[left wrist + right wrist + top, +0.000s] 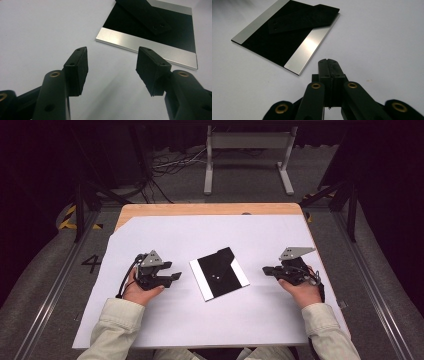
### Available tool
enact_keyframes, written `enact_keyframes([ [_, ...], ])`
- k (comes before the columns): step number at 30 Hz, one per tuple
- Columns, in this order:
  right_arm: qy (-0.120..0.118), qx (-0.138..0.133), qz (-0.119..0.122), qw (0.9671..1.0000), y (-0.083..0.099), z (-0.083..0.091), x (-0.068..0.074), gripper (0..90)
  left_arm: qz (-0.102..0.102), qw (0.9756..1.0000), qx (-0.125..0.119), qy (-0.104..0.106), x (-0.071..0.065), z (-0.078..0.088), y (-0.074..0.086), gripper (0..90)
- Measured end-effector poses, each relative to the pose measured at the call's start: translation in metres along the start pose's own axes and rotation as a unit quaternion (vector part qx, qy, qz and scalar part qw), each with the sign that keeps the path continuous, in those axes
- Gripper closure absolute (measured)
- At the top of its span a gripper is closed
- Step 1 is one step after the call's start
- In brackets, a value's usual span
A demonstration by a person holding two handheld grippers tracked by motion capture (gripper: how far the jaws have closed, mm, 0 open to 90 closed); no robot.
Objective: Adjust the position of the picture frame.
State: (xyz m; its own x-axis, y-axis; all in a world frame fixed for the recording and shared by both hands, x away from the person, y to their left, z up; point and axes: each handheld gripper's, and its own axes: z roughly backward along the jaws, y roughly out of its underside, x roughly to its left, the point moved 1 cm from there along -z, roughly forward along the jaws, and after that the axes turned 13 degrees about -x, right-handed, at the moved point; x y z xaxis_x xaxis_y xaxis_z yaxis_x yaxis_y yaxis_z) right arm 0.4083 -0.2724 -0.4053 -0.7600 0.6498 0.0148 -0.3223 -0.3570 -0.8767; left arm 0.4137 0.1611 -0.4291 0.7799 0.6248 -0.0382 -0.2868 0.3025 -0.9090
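Note:
A square plate, black with a silver band along two opposite sides, lies flat in the middle of the white sheet. A black strip with two small holes rests slantwise on top of it. My left gripper sits on the sheet to the plate's left, pointing at it. In the left gripper view the gripper is open and empty, with the plate and the strip just beyond. My right gripper sits to the plate's right. In the right gripper view the gripper is shut on nothing, a short way from the plate and strip.
The white sheet covers most of a wooden table, whose bare edge shows at the back. Beyond the table a grey metal stand and loose cables are on the floor.

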Motion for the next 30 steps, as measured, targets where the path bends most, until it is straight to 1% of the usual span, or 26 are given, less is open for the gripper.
enact_keyframes([
  [3, -0.006, 0.005, 0.002, 1.0, 0.0, -0.004, 0.002, 89.6, -0.004, 1.0, 0.003, 0.005, 0.0, -0.001, 0.0, 43.2],
  [7, -0.013, 0.014, 0.002, 0.9998, -0.001, -0.01, 0.005, 89.6, -0.004, 0.9999, 0.009, 0.01, -0.001, -0.003, 0.0, 43.1],
  [8, -0.016, 0.019, 0.001, 0.9997, 0.0, -0.011, 0.006, 89.6, -0.003, 0.9998, 0.012, 0.012, -0.001, -0.003, 0.0, 43.0],
  [10, -0.019, 0.029, 0.001, 0.9994, 0.0, -0.015, 0.007, 89.6, -0.007, 0.9997, 0.017, 0.015, -0.001, -0.004, 0.0, 42.9],
  [12, -0.022, 0.034, -0.001, 0.9992, 0.001, -0.017, 0.008, 89.6, -0.001, 0.9996, 0.022, 0.016, -0.002, -0.005, 0.001, 42.7],
  [13, -0.021, 0.037, -0.001, 0.9991, 0.001, -0.019, 0.008, 89.6, -0.001, 0.9996, 0.023, 0.017, -0.002, -0.005, 0.001, 42.5],
  [22, -0.023, 0.051, -0.003, 0.9984, 0.007, -0.031, 0.011, 89.6, 0.003, 0.9994, 0.03, 0.015, -0.001, -0.007, 0.001, 41.9],
  [23, -0.022, 0.052, -0.002, 0.9984, 0.007, -0.032, 0.011, 89.6, -0.003, 0.9995, 0.028, 0.013, 0.0, -0.007, 0.001, 41.8],
  [25, -0.023, 0.054, -0.005, 0.9982, 0.009, -0.036, 0.012, 89.6, 0.006, 0.9994, 0.031, 0.014, -0.001, -0.007, 0.002, 41.7],
  [28, -0.023, 0.058, -0.005, 0.9981, 0.012, -0.04, 0.013, 89.6, 0.006, 0.9994, 0.032, 0.014, -0.001, -0.007, 0.002, 41.6],
  [30, -0.029, 0.061, -0.009, 0.9977, 0.013, -0.044, 0.014, 89.6, 0.006, 0.9993, 0.033, 0.014, -0.001, -0.007, 0.002, 41.4],
])
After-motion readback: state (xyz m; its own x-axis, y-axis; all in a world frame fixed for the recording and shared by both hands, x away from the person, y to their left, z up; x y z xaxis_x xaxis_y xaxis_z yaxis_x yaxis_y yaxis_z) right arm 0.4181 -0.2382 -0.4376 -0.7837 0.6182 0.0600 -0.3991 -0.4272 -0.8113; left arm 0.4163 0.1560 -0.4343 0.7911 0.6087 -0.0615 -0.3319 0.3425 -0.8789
